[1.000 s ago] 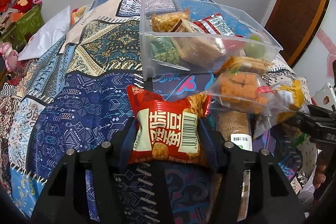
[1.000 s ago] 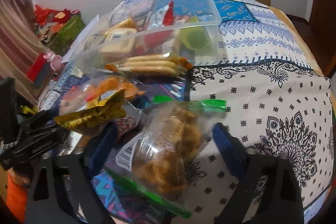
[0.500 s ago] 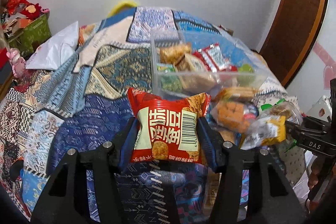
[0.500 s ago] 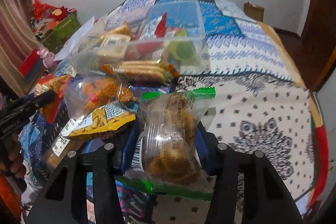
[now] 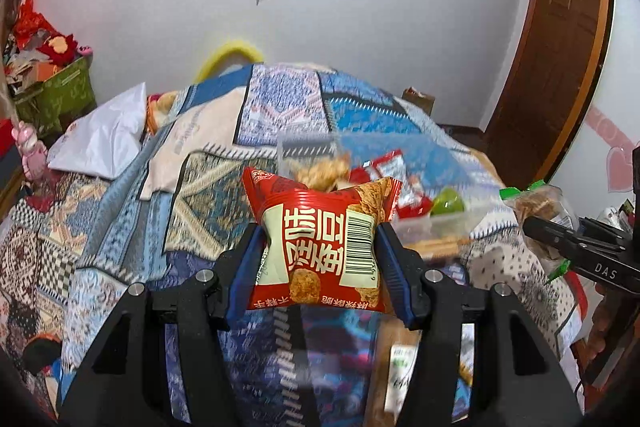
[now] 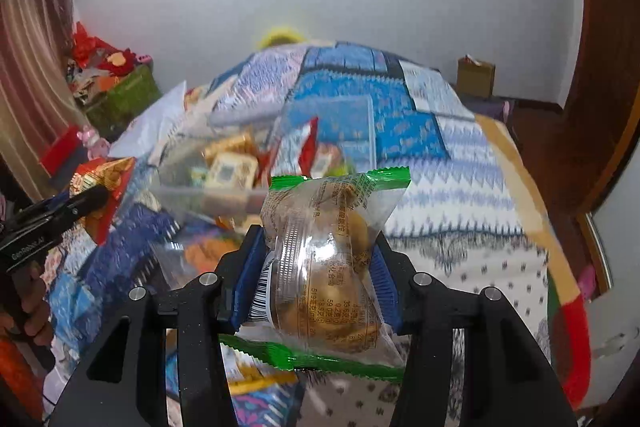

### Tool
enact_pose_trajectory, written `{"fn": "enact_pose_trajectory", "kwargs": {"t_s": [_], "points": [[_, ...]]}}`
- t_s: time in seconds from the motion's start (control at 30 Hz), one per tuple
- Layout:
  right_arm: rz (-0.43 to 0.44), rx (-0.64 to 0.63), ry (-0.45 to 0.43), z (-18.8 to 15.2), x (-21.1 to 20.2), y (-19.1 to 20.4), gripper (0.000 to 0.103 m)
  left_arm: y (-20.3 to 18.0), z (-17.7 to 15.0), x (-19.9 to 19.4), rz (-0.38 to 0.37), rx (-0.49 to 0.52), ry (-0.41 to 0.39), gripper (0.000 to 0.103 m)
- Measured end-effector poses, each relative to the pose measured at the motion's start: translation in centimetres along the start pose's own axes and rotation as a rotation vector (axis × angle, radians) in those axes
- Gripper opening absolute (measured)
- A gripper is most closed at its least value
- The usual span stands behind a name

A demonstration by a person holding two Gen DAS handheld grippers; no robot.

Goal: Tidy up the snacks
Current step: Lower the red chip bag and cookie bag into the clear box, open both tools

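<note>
My left gripper (image 5: 320, 251) is shut on a red snack packet (image 5: 320, 247) with a barcode and holds it raised above the bed. My right gripper (image 6: 314, 267) is shut on a clear green-edged bag of brown pastries (image 6: 332, 259), also raised. A clear plastic bin (image 6: 256, 163) with several snacks in it sits on the patterned bedspread beyond both grippers; it also shows in the left wrist view (image 5: 440, 219). The right gripper with its bag shows at the right edge of the left wrist view (image 5: 560, 231). The left gripper with the red packet shows at the left of the right wrist view (image 6: 80, 203).
Loose snack bags lie on the bedspread (image 6: 460, 187) below the grippers, including an orange one (image 6: 200, 251). A white pillow (image 5: 100, 139) lies at the left. A green box (image 5: 56, 95) with red clutter stands by the wall. A wooden door (image 5: 560, 67) is at the right.
Both grippers have lifted up and back with their packets. The bin and the loose snacks now sit lower and farther off. The right gripper closed on the pastry bag.
</note>
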State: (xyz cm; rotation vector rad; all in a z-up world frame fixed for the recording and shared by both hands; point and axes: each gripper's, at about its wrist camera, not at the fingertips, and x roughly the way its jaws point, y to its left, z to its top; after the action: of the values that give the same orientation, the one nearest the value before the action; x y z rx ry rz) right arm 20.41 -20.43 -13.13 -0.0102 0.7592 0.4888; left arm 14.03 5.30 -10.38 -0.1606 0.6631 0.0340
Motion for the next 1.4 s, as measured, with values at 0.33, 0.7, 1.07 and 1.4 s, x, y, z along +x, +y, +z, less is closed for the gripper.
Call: {"fn": "enact_pose_trajectory", "kwargs": {"t_s": [0.33, 0.7, 1.07, 1.4], "points": [[0.031, -0.001, -0.07, 4.1, 2.3, 0.8, 0.047, -1.3, 3.9, 2.8, -0.037, -0.009, -0.037, 0.057], [0.047, 0.008, -0.039, 7.0, 7.1, 0.2, 0.047, -2.5, 6.3, 9.6, -0.064, -0.009, 0.021, 0.057], [0.025, -0.036, 0.029, 7.7, 11.4, -0.3, 0.047, -4.2, 6.9, 16.1, -0.051, 0.043, 0.109, 0.057], [0.013, -0.054, 0.075, 7.1, 13.0, -0.6, 0.047, -3.8, 6.9, 17.9, -0.044, 0.009, 0.13, 0.058]]}}
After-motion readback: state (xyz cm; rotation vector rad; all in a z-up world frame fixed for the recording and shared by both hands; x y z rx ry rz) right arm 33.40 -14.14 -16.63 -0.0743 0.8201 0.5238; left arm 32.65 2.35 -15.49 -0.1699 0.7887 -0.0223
